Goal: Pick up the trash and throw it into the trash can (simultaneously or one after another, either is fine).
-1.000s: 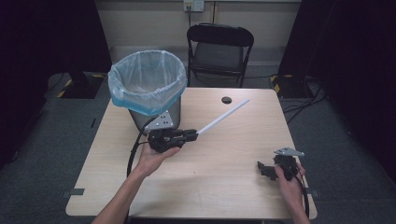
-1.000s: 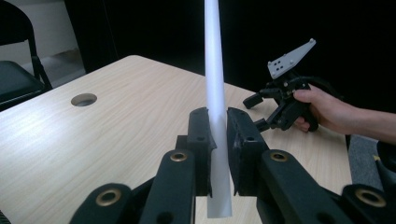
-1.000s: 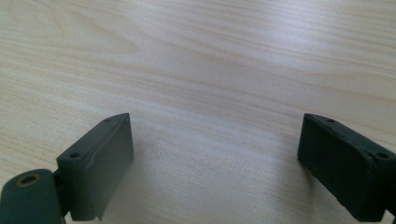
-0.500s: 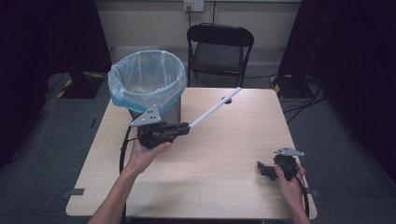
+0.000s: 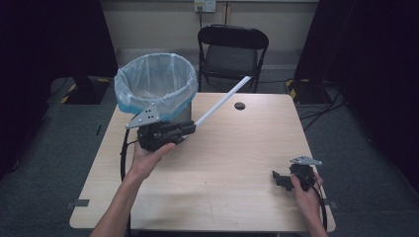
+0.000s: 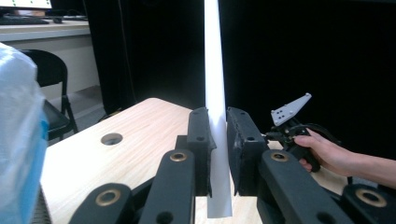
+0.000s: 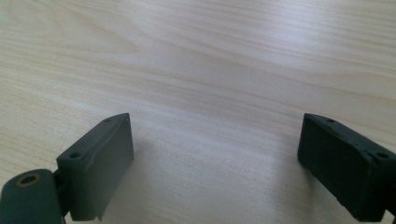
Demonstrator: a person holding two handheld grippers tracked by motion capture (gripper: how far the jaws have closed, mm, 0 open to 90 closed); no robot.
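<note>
A long white rod slants up and to the right above the table, held at its lower end by my left gripper, which is shut on it. In the left gripper view the rod rises straight up between the two pads. My left gripper hovers just right of a bin lined with a pale blue bag. My right gripper rests low over the table's front right, open. Its jaws stand wide apart over bare wood with nothing between them.
The wooden table has a round cable hole near its far edge. A black folding chair stands behind the table. Dark curtains hang on both sides. In the left gripper view the other hand and its gripper show at the right.
My left gripper has risen and drawn back to the left toward the bin with the rod, whose far end now tilts higher. The right gripper has stayed put.
</note>
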